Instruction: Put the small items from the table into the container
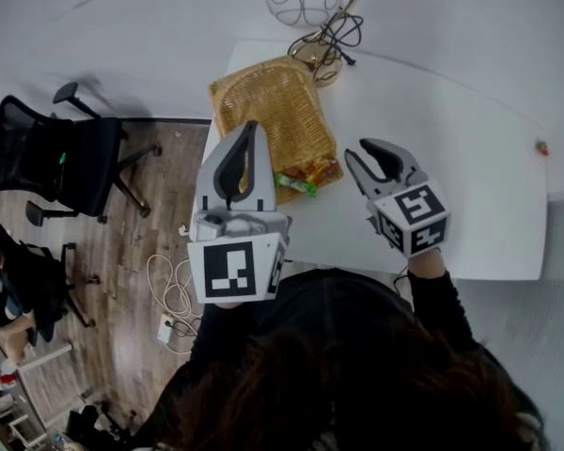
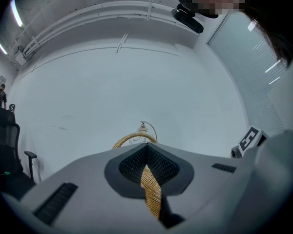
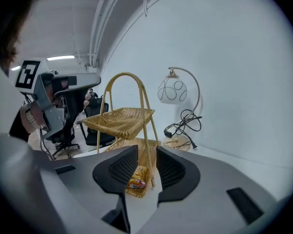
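Snack packet (image 1: 307, 174) lay in wicker basket (image 1: 263, 106), near rim, at bench (image 1: 451, 158) left end. Left gripper (image 1: 251, 135) clamped on wicker basket frame. Right gripper (image 1: 359, 153) empty, jaws apart, just right of basket. Small orange item (image 1: 541, 147) at far right not yet collected; task partly done.

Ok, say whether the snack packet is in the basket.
In: the snack packet lies on the basket's lower tray, at its edge.

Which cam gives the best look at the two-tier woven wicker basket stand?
Right gripper view: the two-tier woven wicker basket stand shows side-on, both trays and arched handle. Head view flattens it from above. Left gripper view shows only the arch top and a woven strip pinched in the left claw.
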Tool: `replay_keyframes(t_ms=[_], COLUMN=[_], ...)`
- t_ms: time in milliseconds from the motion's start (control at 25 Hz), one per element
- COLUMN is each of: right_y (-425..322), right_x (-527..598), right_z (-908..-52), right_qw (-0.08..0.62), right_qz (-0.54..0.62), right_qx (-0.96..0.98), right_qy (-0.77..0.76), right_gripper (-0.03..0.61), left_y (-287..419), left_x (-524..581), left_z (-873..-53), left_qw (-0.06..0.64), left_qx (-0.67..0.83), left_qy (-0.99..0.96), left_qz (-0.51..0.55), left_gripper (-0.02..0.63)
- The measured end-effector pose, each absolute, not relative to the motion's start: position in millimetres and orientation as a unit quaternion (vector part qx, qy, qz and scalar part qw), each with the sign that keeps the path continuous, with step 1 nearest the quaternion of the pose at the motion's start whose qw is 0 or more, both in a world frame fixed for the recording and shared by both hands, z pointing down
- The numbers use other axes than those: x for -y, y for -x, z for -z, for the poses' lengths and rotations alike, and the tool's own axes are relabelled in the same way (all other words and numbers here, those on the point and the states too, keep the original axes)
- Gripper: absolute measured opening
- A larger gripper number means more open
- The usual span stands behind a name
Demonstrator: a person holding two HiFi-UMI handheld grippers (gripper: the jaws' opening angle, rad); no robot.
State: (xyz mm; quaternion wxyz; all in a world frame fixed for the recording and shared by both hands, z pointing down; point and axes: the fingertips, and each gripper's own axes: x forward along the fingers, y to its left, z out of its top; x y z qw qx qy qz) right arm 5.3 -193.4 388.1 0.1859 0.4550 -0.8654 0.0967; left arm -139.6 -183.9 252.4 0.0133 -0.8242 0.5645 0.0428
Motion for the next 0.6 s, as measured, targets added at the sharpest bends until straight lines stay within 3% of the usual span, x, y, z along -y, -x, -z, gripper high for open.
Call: replay_keyframes(t_ms=[600], right_y=[-10], right_x=[196], right_z=[-295], right_qw=[0.087], right_qz=[0.005], right_qx=[0.862], right_qy=[-0.500], right_gripper=[0.029], left_y=[133], left_x=[186], left_z=[-248], left_qw=[0.019], left_qx=[-0.561], left_qy=[0.827], left_qz=[-0.039], left_gripper=[0.002])
